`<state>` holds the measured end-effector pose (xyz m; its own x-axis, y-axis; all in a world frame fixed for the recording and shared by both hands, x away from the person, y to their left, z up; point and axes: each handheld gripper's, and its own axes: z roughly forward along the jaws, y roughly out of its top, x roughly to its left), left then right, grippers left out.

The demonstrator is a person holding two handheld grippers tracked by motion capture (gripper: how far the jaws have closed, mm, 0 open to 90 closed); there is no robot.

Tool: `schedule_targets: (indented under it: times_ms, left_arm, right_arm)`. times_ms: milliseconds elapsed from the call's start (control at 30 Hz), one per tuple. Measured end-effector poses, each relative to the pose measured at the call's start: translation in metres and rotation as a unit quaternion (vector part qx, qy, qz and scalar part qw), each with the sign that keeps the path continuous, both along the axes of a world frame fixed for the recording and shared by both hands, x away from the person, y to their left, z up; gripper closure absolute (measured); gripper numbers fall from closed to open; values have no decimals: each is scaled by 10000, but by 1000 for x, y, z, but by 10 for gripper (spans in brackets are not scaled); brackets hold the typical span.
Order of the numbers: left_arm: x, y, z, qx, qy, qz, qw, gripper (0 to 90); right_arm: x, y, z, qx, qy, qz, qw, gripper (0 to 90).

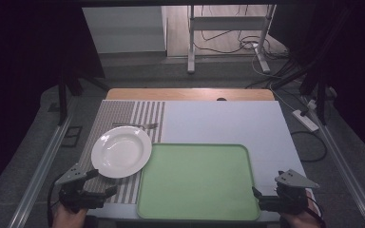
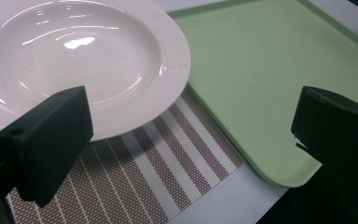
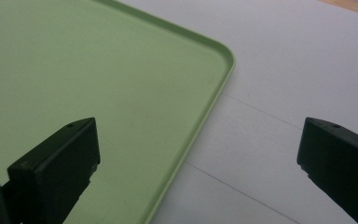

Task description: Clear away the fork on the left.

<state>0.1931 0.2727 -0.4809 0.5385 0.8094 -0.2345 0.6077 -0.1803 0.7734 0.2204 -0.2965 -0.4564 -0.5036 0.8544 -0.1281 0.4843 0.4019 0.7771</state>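
Observation:
A white deep plate (image 1: 121, 151) rests on a striped placemat (image 1: 123, 116) at the left of the table, its rim overlapping the corner of an empty green tray (image 1: 197, 180). A fork (image 1: 138, 126) lies just behind the plate. My left gripper (image 1: 103, 182) hovers open near the plate's front edge. In the left gripper view, the left gripper (image 2: 191, 135) spans the plate (image 2: 74, 51), the placemat (image 2: 168, 163) and the tray (image 2: 270, 70). My right gripper (image 1: 267, 184) is open at the tray's front right corner. In the right gripper view, the right gripper (image 3: 196, 154) straddles the tray's rim (image 3: 200, 121).
The white table surface (image 1: 228, 121) stretches behind the tray, with a wooden strip (image 1: 190, 94) at the far edge. Metal rails (image 1: 43, 161) run along both sides. A power strip (image 1: 306, 119) and cables lie on the floor at the right.

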Motion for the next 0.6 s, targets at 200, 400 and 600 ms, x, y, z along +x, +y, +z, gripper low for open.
schedule_targets:
  times_ms: [200,400,600]
  left_arm:
    - [7,-3,0,136,74,-94,9998,0]
    - [14,-5,0,333,72,-145,9993,0]
    - [25,-6,-5,425,147,-148,9989,0]
  right_arm:
    - [0,0,0,-19,-6,28,10000,0]
    - [-1,1,0,-37,-6,47,10000,0]
    - [0,1,0,-60,-1,72,10000,0]
